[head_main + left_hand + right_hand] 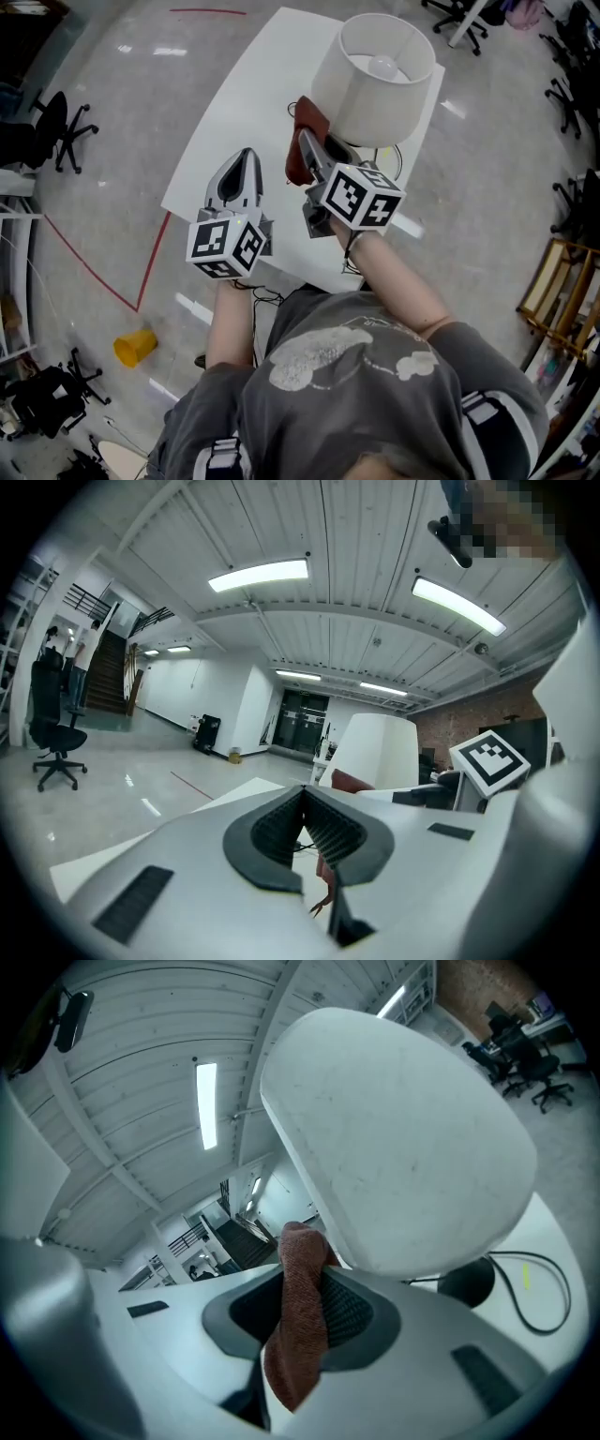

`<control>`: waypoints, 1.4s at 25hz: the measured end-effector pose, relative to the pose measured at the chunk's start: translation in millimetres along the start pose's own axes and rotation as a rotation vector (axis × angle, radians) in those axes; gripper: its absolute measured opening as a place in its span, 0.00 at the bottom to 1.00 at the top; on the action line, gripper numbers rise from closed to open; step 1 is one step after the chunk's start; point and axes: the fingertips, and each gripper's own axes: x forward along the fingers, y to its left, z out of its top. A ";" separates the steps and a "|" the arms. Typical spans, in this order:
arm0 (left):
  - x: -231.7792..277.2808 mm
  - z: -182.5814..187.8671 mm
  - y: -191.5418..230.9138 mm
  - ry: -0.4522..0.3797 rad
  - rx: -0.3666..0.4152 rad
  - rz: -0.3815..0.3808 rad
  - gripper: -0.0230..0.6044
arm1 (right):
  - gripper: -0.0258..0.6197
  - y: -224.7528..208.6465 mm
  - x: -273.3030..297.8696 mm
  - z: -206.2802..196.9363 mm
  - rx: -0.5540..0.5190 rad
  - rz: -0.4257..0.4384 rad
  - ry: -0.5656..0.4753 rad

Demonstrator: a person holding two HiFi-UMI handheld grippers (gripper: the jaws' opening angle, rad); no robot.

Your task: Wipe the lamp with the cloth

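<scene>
- Your right gripper (307, 142) has its jaws clamped on the reddish-brown cloth (302, 122). A fold of the cloth stands up past the jaw tips and the rest hangs down between them.
- The top of that cloth fold touches the lower left side of the table lamp's white shade (373, 82).
- The table lamp (394, 1138) stands by the right edge of the white table (239, 103), toward its far corner. Its bulb shows through the open top of the shade.
- The lamp's dark round base (466, 1283) sits under the shade, with a dark cord (553, 1288) looping on the table just beside it.
- Your left gripper (247, 161) is held over the table's near edge, well to the left of the lamp. Its jaws are closed tip to tip with nothing between them.
- The two grippers are side by side and apart, both pointing toward the table's far edge.
</scene>
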 end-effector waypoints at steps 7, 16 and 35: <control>-2.6 18.0 -32.8 -0.058 0.031 0.020 0.05 | 0.17 31.6 -33.3 30.0 -0.070 0.143 -0.003; -4.7 78.8 -91.4 -0.210 0.092 -0.007 0.05 | 0.17 58.0 -74.2 103.0 -0.071 0.312 -0.095; 4.1 -39.4 -114.1 0.008 -0.021 0.144 0.05 | 0.17 -23.8 -95.4 30.9 -0.120 0.351 0.239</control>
